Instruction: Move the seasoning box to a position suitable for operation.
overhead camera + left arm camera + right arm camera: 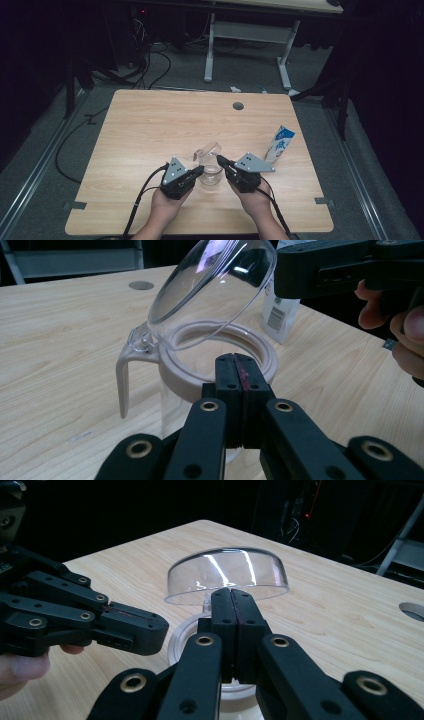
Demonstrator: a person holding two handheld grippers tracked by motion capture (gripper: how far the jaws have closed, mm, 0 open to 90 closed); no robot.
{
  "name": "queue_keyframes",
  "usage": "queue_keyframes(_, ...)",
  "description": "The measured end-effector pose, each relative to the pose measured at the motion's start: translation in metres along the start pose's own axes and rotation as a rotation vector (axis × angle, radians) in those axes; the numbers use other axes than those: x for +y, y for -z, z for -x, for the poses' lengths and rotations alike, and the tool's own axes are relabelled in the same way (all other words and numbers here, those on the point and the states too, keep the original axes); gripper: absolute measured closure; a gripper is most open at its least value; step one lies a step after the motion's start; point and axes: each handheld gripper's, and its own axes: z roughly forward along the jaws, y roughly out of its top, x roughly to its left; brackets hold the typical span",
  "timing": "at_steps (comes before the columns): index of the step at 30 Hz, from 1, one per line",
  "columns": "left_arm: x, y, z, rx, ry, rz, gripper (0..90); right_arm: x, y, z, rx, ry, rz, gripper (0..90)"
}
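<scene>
A clear jar [210, 176] with a beige rim [186, 377] stands near the table's front edge, its clear domed lid [209, 150] hinged up and tilted back. My left gripper [199, 170] comes in from the left, its jaws shut together with nothing between them, the tips [239, 362] just at the jar's rim. From the right, my right gripper [220, 160] is also shut and empty, its tips [232, 597] close in front of the raised lid [227, 574] and above the rim [180, 639]. The left gripper [131, 623] lies close beside it.
A blue and white carton [280, 144] stands to the right of the jar, near the table's right edge [310, 165]. A round hole [238, 106] sits in the far part of the wooden top. A desk frame and cables lie on the floor beyond.
</scene>
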Motion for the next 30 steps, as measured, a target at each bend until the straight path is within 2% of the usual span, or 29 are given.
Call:
queue_keyframes(7,0.001,-0.005,0.0,-0.012,0.023,0.01,89.6,0.004,0.001,-0.002,0.0,0.006,0.001,89.5)
queue_keyframes(15,0.005,-0.005,0.003,-0.013,0.018,0.023,89.8,0.003,0.002,-0.002,0.001,0.011,-0.006,89.5)
queue_keyframes(24,0.007,-0.007,0.004,-0.01,0.026,0.038,89.9,-0.016,-0.001,-0.001,-0.001,0.0,-0.05,89.4)
queue_keyframes(30,0.009,-0.006,0.002,-0.001,0.028,0.047,89.9,-0.02,-0.004,-0.001,0.0,-0.002,-0.061,89.4)
